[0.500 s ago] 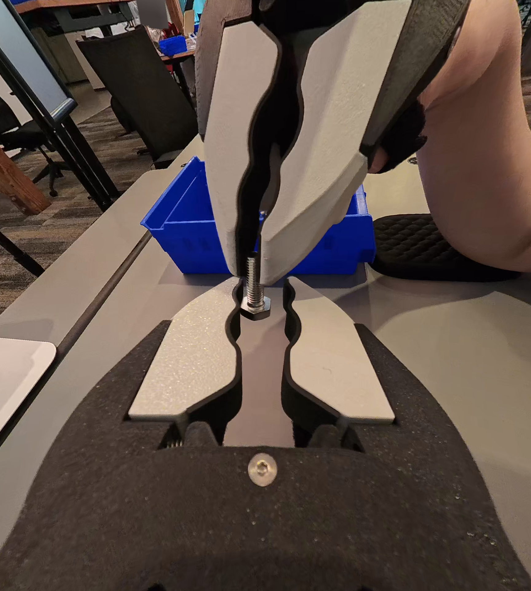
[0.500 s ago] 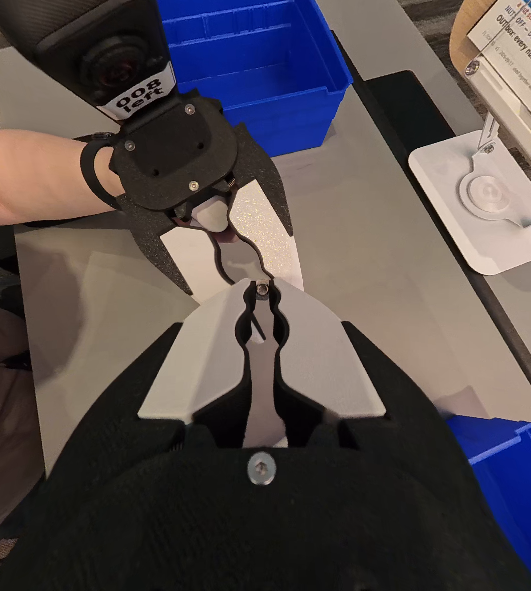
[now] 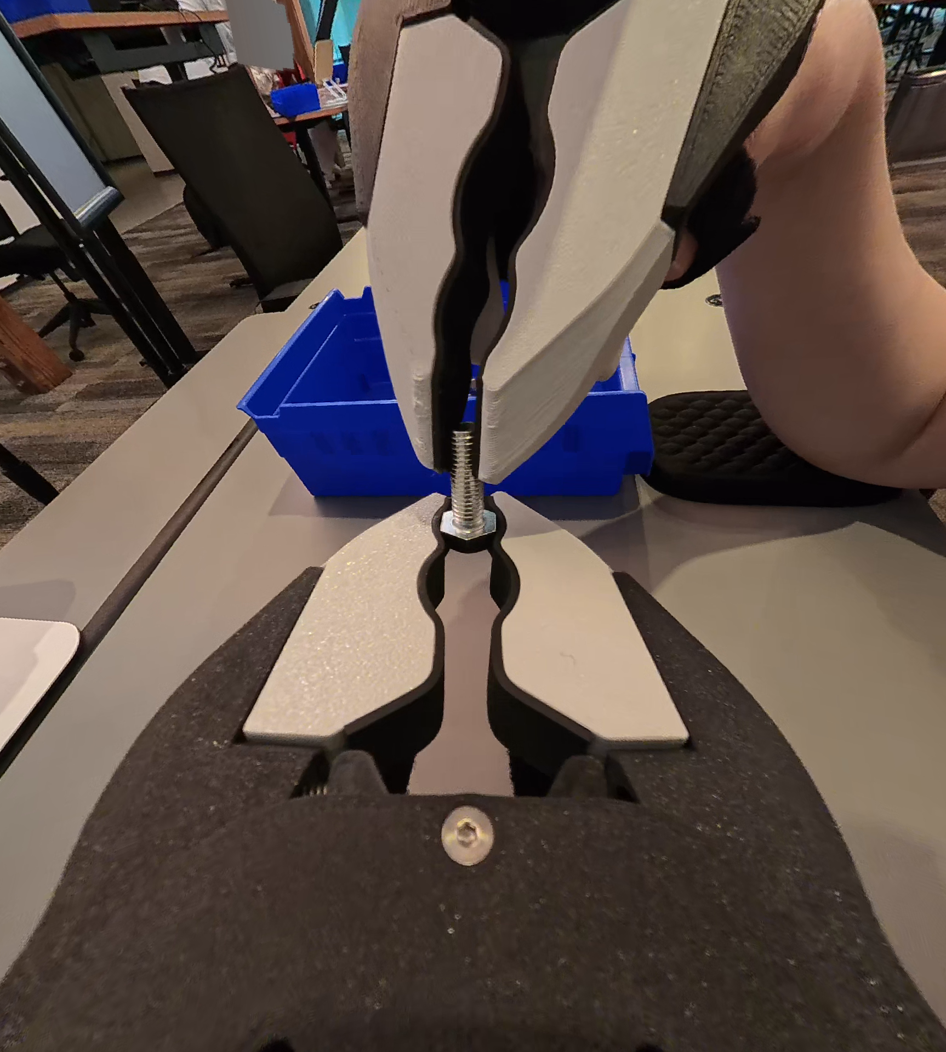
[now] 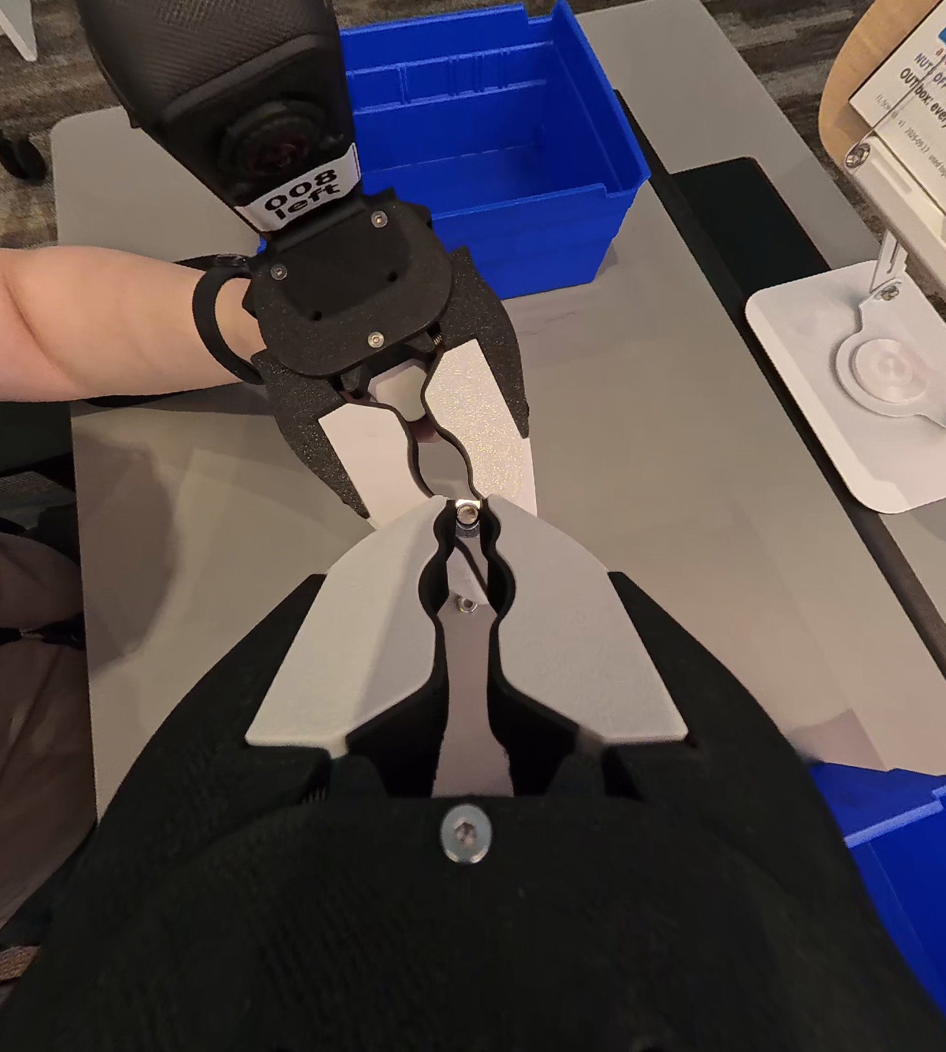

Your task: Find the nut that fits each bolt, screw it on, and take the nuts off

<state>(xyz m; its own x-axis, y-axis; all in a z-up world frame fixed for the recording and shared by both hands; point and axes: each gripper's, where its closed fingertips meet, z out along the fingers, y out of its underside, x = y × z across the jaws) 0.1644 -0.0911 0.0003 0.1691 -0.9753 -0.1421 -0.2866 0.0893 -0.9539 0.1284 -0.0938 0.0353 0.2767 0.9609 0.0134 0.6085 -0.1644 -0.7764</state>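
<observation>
Left tongs (image 3: 468,526) closed around the nut (image 3: 468,521), tips pinching its flats. Right tongs (image 3: 462,455) come down from above and clamp the threaded shank of the bolt (image 3: 464,478), tips almost together, shank caught between them. Bolt stands upright, thread end up inside the right tongs; nut sits low on the visible thread. The bolt head isn't visible, so I can't tell how far on the nut is.

Why this hold: one tool locks the nut so it can't spin, the other grips the shank to turn it. Looks like mid-threading or unthreading; direction can't be told. Both are held in the air above the bench (image 4: 658,455), roughly mid-bench, just in front of the far blue bin (image 4: 493,159), so the parts have room to turn.

In the right wrist view the bolt end (image 4: 466,511) shows as a bright spot where the two tools meet. A small metal piece (image 4: 465,603) lies on the bench below, likely a loose nut, too small to be sure.

Counts: bolts 1, nuts on it 1, possible loose nut 1, tongs 2, blue bins 2: far one looks empty, the near bin (image 4: 915,854) is at the near right corner, contents unseen. One white stand base (image 4: 858,398) off the right edge. One black pad (image 3: 744,444) under the person's forearm (image 3: 858,341).
</observation>
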